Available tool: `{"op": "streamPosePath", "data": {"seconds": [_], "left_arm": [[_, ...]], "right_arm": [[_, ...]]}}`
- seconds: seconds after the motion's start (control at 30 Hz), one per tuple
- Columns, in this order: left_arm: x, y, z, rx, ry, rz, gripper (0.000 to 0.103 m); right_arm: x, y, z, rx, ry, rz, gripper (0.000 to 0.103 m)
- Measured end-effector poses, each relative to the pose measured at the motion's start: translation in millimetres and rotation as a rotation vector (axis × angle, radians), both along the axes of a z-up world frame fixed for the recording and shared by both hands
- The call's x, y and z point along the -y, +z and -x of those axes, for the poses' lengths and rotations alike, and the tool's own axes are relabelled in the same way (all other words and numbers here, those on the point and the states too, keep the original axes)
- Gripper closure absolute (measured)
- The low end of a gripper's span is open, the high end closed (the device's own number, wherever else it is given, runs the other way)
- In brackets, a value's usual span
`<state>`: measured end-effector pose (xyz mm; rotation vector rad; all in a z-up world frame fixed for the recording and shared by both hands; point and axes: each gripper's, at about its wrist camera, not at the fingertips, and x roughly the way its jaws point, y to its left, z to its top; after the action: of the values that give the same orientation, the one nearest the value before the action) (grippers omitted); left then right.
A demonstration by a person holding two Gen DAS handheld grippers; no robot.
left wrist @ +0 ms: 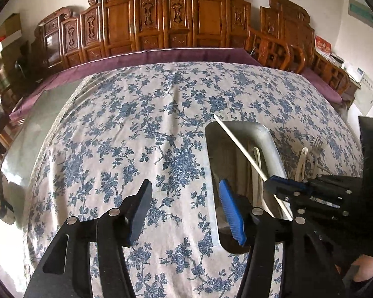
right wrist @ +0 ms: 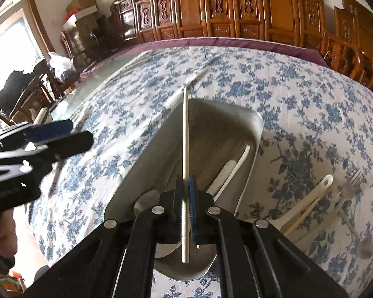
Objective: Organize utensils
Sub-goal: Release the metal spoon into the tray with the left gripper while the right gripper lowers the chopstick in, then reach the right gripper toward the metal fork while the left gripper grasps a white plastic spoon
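My right gripper [right wrist: 185, 193] is shut on a white chopstick [right wrist: 185, 134] and holds it above a metal tray [right wrist: 251, 124]; it also shows in the left wrist view [left wrist: 273, 186], with the chopstick [left wrist: 238, 146] slanting over the tray [left wrist: 271, 144]. White utensils [right wrist: 232, 171] lie in the tray. On the cloth right of the tray lie a white spoon [right wrist: 308, 198], a chopstick [right wrist: 303, 213] and a fork [right wrist: 348, 191]. My left gripper [left wrist: 186, 208] is open and empty, left of the tray over the cloth; it shows at the left in the right wrist view [right wrist: 62, 136].
A blue floral tablecloth [left wrist: 136, 136] covers the table, with a purple edge [left wrist: 161, 54] at the back. Carved wooden chairs [left wrist: 161, 17] line the far side. Bags and boxes [right wrist: 62, 67] stand at the far left.
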<state>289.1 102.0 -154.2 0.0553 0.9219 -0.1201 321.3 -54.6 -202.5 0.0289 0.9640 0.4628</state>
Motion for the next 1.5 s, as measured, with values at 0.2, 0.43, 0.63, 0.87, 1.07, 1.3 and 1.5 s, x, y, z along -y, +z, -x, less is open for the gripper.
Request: {"op": "streamPosePath", "data": {"seconds": [0.2, 0.43, 0.63, 0.87, 1.07, 1.3, 1.5], "left_arm": [[0.6, 0.7, 3.8, 0.001, -0.004, 0.008, 0.050], [19.6, 3.0, 8.9, 0.007, -0.042, 0.008, 0.049], [50.9, 7.7, 13.7, 0.013, -0.101, 0.014, 0.049], [103.1, 3.7, 12.3, -0.009, -0.191, 0.014, 0.049], [150.6, -12.0, 2.2, -0.069, -0.276, -0.012, 0.052], [191.1, -40.9, -17.6, -0.193, -0.361, -0.097, 0.065], [211.2, -66.5, -37.4, -0.287, -0.371, -0.167, 0.075]], "right_arm": [[5.1, -9.2, 1.7, -0.009, 0.010, -0.041, 0.095], [45.6, 17.1, 14.4, 0.081, 0.008, -0.057, 0.095], [116.0, 26.1, 29.0, 0.137, -0.043, 0.012, 0.071], [189.1, 7.9, 38.9, 0.147, -0.108, 0.105, 0.068], [223.4, -17.5, 38.7, 0.133, -0.124, 0.124, 0.068], [242.6, -33.0, 36.5, 0.123, -0.131, 0.091, 0.068], [254.3, -29.6, 37.2, 0.136, -0.138, 0.045, 0.068]]}}
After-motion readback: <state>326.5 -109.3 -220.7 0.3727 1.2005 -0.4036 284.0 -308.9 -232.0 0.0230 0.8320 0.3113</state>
